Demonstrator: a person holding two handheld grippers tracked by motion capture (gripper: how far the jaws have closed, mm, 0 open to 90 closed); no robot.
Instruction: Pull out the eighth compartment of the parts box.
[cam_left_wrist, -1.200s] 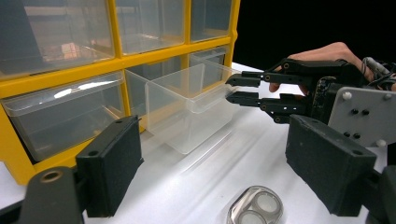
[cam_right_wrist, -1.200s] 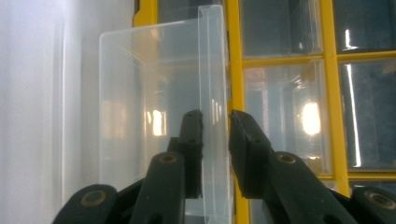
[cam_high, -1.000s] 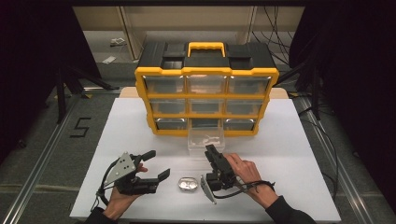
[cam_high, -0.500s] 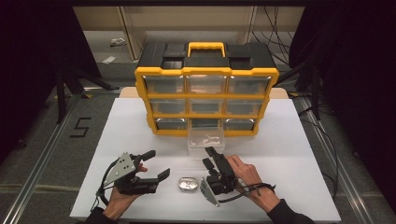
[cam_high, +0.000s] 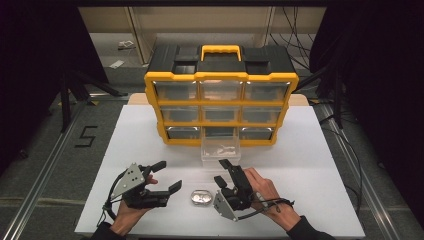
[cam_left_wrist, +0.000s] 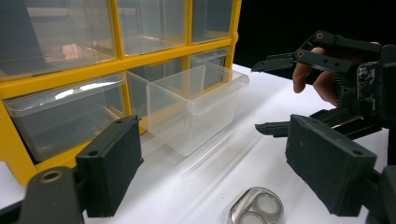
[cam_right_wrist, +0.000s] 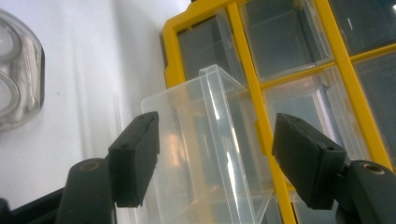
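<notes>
A clear plastic drawer (cam_high: 220, 151) stands pulled out on the white table in front of the bottom middle slot of the yellow and black organizer (cam_high: 220, 100); something small and pale lies in it. My right gripper (cam_high: 222, 171) lies just short of the drawer (cam_right_wrist: 210, 149) and points at it. Its jaws have just been opening and stand open with nothing between them. A small clear case (cam_high: 200, 198) with two round wells lies between the grippers. My left gripper (cam_high: 168, 176) rests to its left, open and empty, facing the drawer (cam_left_wrist: 196, 107) and the right gripper (cam_left_wrist: 261, 98).
The organizer's other clear drawers (cam_left_wrist: 60, 116) sit shut in their yellow frame. The white table (cam_high: 310, 150) has bare room on both sides of the organizer. Dark floor and cables surround the table.
The right gripper's jaws have spread wider apart, still pointed at the clear drawer. The left gripper and the small case have stayed put.
</notes>
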